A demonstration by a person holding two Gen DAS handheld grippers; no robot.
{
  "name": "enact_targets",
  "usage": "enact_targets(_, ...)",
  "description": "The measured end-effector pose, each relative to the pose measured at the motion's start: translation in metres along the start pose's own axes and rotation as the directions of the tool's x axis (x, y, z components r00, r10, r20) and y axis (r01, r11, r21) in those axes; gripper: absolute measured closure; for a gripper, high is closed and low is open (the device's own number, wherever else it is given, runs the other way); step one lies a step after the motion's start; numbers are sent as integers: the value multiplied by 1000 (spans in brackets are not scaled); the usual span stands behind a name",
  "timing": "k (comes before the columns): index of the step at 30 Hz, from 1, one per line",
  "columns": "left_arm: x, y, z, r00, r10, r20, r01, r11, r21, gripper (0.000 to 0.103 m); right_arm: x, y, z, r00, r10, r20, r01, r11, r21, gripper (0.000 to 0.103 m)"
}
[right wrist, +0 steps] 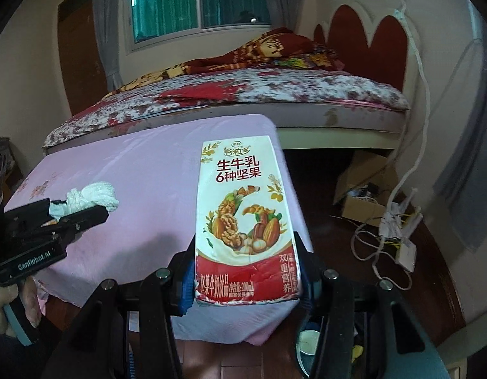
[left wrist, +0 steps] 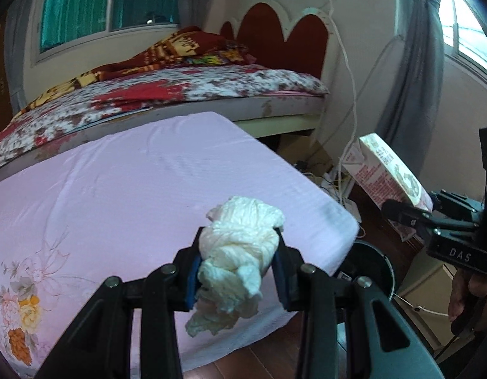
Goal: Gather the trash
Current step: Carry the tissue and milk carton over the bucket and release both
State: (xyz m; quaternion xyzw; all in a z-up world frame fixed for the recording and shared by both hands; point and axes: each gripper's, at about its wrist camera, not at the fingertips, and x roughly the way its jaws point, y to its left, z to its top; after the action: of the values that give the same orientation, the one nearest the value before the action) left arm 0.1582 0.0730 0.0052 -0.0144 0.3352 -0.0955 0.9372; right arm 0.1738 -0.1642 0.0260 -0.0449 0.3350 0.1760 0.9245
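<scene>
While both loads hang above pink-covered table (left wrist: pixel 123 183), left gripper (left wrist: pixel 238 271) clamps crumpled tissue wad (left wrist: pixel 240 252): soft, light, squashes easily. Right gripper (right wrist: pixel 246 284) pinches milk carton (right wrist: pixel 246 221) at base; thin walls, probably dent-prone. Bin (left wrist: pixel 374 262) below, 2 drops pending.

Each wrist camera looks forward along its own gripper, close over the pink-covered tabletop (left wrist: pixel 123 183), toward the bed (left wrist: pixel 167 91) at 12 o'clock. Both share these and the window (right wrist: pixel 196 0). The left view catches the right gripper (left wrist: pixel 392 210) at 3 o'clock; the right view catches the left gripper (right wrist: pixel 82 211) at 9 o'clock.
</scene>
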Motion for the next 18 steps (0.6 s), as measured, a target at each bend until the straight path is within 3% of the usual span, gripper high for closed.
enact_targets(18, 22, -102, -14, 989, -131, -64, 139, 979, 150, 65, -46, -112, -75, 992, -125, -24, 127, 975, 180, 49)
